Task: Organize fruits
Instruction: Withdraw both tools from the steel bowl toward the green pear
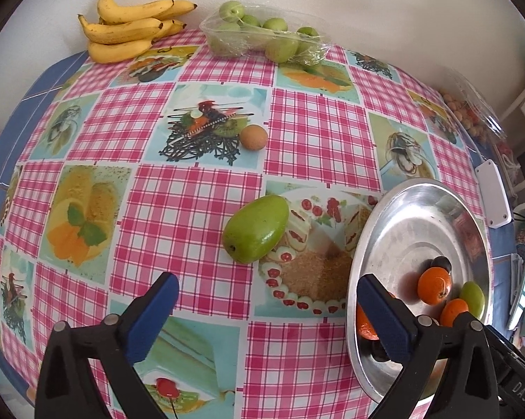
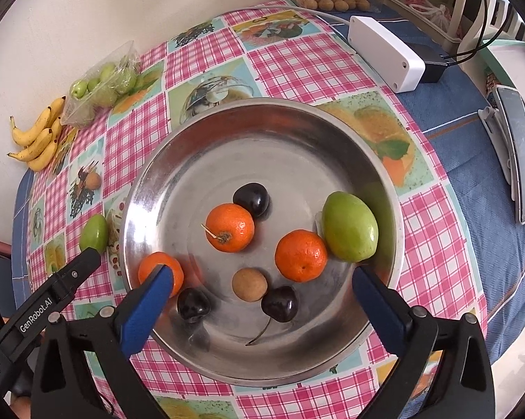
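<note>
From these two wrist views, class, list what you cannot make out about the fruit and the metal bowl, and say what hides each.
- Left wrist view: the metal bowl's near part and an orange in it are hidden behind the left gripper's finger.
- Right wrist view: another orange is partly covered by the right gripper's finger.
- Right wrist view: small round items in the clear tray at the top edge are too small to identify.
</note>
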Available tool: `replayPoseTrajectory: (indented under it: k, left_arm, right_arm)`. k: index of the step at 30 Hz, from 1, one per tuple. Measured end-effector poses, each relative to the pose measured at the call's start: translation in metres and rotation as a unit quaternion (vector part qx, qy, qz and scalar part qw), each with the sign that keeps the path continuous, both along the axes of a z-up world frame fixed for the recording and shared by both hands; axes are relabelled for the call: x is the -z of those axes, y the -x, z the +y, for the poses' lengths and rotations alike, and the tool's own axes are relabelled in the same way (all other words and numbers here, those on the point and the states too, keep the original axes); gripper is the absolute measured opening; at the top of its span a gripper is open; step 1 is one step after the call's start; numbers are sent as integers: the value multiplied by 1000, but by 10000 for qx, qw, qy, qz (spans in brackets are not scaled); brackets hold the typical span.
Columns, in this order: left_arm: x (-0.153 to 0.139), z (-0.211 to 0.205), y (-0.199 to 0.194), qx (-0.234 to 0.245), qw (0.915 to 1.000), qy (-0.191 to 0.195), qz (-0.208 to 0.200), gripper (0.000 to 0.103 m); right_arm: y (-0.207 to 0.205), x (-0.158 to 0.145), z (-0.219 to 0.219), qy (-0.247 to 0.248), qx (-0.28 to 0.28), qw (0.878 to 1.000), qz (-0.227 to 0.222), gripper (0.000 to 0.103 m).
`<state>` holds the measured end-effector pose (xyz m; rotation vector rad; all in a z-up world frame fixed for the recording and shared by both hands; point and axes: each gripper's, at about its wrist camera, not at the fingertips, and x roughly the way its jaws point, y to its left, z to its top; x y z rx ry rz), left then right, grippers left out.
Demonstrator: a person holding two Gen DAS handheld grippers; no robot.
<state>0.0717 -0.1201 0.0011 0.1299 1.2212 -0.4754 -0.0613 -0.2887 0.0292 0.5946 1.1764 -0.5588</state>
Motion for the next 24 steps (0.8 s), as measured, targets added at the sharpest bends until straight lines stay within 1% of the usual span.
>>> replayPoseTrajectory:
  k: [18, 24]
  left_arm:
    - [0, -2, 1, 108, 9999, -101, -51, 103]
    - [-2, 2, -3, 84, 9999, -102, -35, 103]
  right_arm:
    - [-1, 4, 0, -8, -13, 10000, 75, 102]
    - [-3, 2, 4, 59, -68, 9999, 99, 102]
